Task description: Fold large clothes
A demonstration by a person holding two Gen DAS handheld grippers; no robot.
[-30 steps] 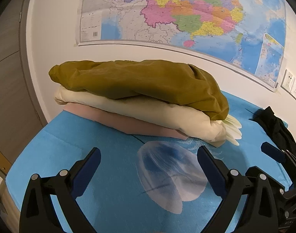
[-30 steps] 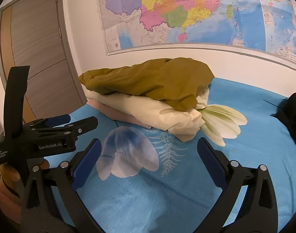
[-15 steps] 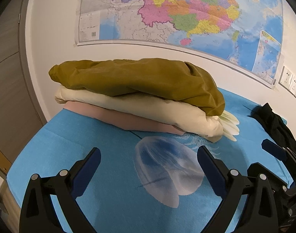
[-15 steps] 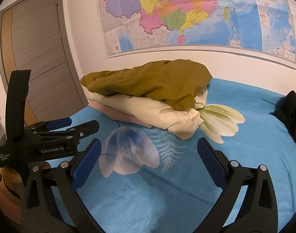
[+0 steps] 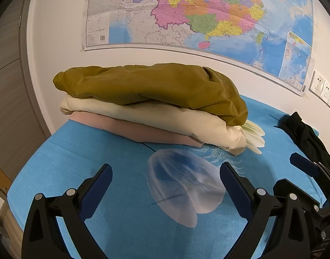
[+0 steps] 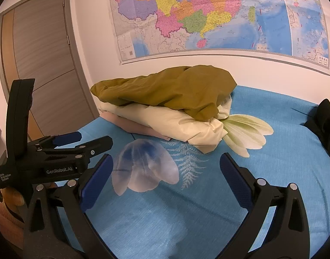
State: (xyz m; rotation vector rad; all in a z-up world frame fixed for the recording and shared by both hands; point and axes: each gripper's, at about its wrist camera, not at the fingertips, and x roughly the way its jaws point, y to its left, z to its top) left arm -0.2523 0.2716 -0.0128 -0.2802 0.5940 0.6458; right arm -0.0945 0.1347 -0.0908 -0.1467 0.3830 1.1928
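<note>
Olive-brown cloth tops the stack: the mustard garment [image 5: 156, 88] lies folded at mid frame in your left view, on a cream garment [image 5: 156, 116], which rests on a pink garment [image 5: 143, 132]. All three sit on the blue bedsheet [image 5: 82, 164], close to the wall with the map [image 5: 197, 15]. Your left tool [image 5: 165, 179] hovers over the sheet's jellyfish print, jaws spread wide and holding nothing. Your right tool [image 6: 165, 168] is the same: wide apart, empty, above the sheet near the stack.

Those three pieces look finished, so you appear to be between garments. The one item left unfolded seems to be the black garment [image 5: 305, 136], crumpled at the right edge of the left view and just showing at the right edge of the right view.

Next, swing both tools right toward it, find two corners or the shoulders, and pinch there. Then draw it onto the bare sheet to spread it flat.
</note>
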